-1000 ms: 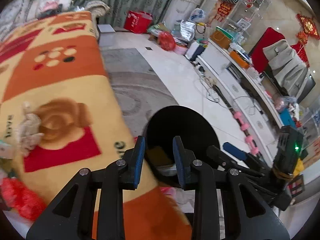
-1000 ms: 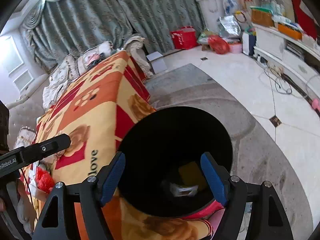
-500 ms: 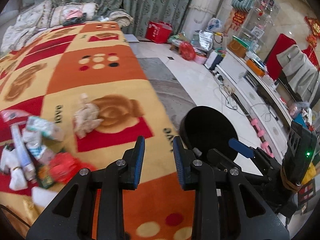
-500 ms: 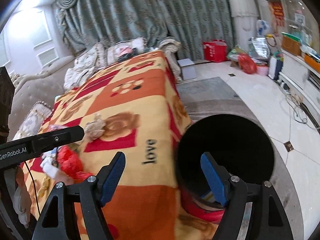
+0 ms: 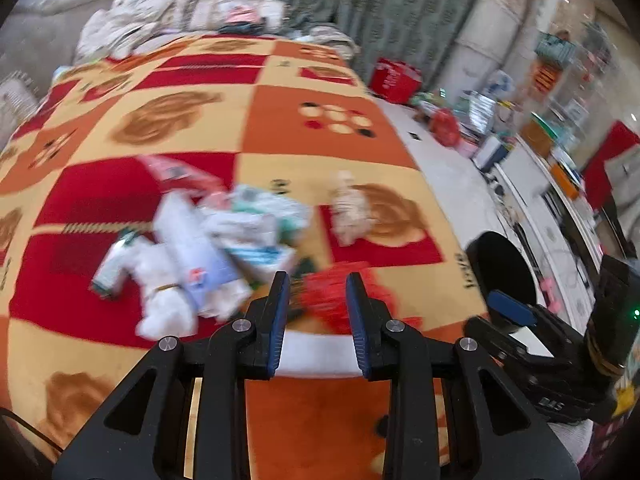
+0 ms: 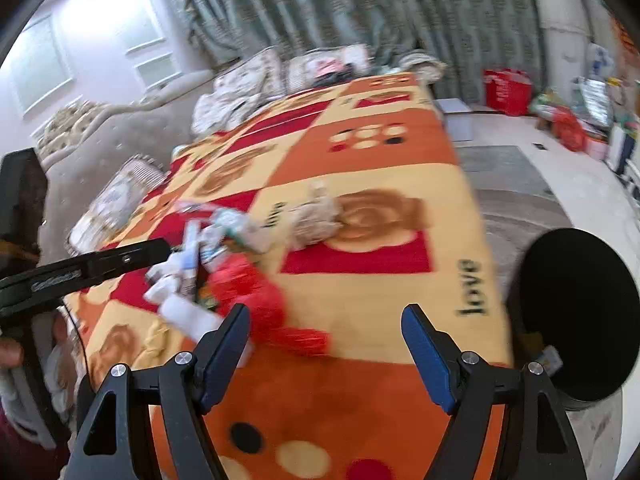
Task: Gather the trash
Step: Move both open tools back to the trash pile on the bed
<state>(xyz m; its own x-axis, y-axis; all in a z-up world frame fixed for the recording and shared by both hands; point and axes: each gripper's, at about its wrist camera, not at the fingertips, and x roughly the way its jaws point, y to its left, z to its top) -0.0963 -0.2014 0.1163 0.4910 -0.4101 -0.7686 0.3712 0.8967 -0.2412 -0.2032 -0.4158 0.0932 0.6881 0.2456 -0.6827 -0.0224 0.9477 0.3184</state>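
Here both grippers hung over the blanket-covered desk (image 5: 320, 128), aimed down at the trash. Left gripper (image 5: 314, 312): jaws narrowly parted, nothing between them, a crumpled red wrapper (image 5: 340, 300) lying just beyond the tips. Right gripper (image 6: 326, 354): jaws spread wide and empty, the same red wrapper (image 6: 256, 292) in front of its left pad. The main trash pile (image 5: 224, 240), white packets, tissues and a tube, sat to the left of the wrapper; a beige crumpled wad (image 5: 350, 212) lay apart, further back. The black bin (image 6: 576, 316) stood on the floor off the desk's right edge. Both views were blurred.

Step judged: reaching for a pickup, no piece grasped yet. Next move would likely call for lowering onto the red wrapper, closing on it, then carrying it right to the bin.
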